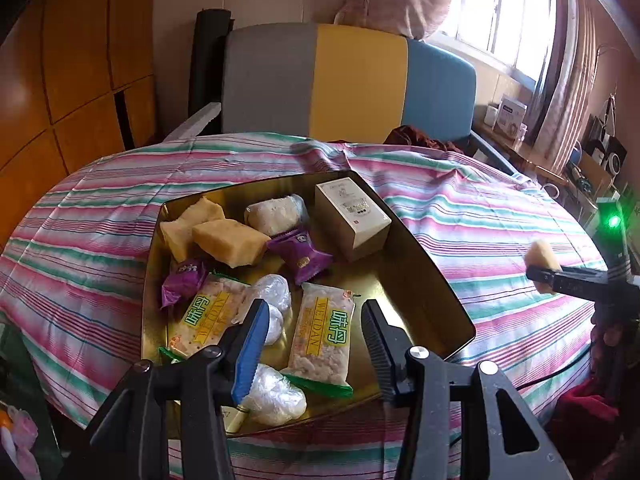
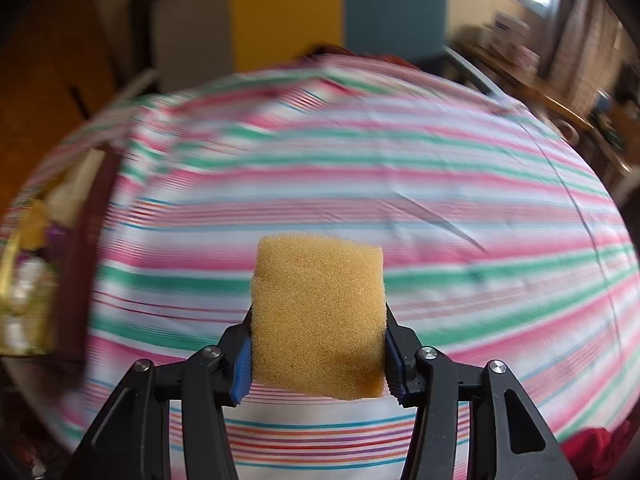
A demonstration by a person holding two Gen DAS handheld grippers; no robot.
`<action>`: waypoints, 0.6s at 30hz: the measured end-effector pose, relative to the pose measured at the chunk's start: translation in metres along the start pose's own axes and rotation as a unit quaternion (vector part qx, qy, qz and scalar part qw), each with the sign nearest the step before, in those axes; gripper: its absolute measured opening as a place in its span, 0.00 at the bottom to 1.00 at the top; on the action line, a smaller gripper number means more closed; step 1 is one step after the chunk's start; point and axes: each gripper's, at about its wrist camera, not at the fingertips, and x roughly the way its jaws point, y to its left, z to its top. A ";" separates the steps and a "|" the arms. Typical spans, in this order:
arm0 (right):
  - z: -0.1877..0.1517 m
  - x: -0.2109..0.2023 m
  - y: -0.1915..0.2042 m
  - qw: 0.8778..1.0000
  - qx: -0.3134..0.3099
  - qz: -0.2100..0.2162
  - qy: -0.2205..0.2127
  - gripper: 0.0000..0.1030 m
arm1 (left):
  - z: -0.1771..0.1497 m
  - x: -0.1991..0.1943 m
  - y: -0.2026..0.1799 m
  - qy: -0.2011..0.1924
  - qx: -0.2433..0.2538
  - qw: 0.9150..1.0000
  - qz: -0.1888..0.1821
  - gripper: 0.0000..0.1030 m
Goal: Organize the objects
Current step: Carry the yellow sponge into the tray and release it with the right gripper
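Note:
A gold tin tray (image 1: 424, 264) on the striped cloth holds two yellow sponge blocks (image 1: 228, 240), purple candy packs (image 1: 300, 254), rice-cracker packs (image 1: 320, 336), plastic-wrapped white balls (image 1: 276, 396) and a white box (image 1: 352, 216). My left gripper (image 1: 316, 320) is open and empty, just above the tray's near end. My right gripper (image 2: 318, 332) is shut on a yellow sponge block (image 2: 320, 312), held above the bare cloth to the right of the tray; it also shows in the left wrist view (image 1: 542, 264). The tray appears blurred at the left edge of the right wrist view (image 2: 8, 248).
The striped tablecloth (image 1: 480, 208) covers a round table. A grey, yellow and blue chair back (image 1: 352, 80) stands behind it. A cluttered desk (image 1: 592, 164) is at the far right, a wooden cabinet (image 1: 72, 60) at the left.

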 end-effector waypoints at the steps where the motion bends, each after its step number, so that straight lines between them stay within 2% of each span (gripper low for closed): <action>1: 0.005 -0.007 0.016 1.000 -0.012 0.022 -0.010 0.51 | 0.000 -0.001 0.002 -0.001 -0.003 1.000 -0.001 0.47; 6: 0.018 -0.034 0.094 0.991 -0.076 0.106 -0.041 0.52 | -0.003 -0.004 0.012 -0.002 -0.017 1.000 0.004 0.48; 10: 0.019 -0.036 0.151 0.980 -0.123 0.148 -0.039 0.52 | -0.006 -0.005 0.022 -0.001 -0.029 1.000 0.011 0.58; 14: 0.009 -0.021 0.194 0.972 -0.174 0.156 -0.015 0.52 | -0.008 -0.006 0.036 -0.002 -0.045 0.999 0.024 0.59; 18: -0.007 0.007 0.221 0.965 -0.220 0.139 0.024 0.52 | -0.010 -0.010 0.050 -0.009 -0.059 0.997 0.049 0.62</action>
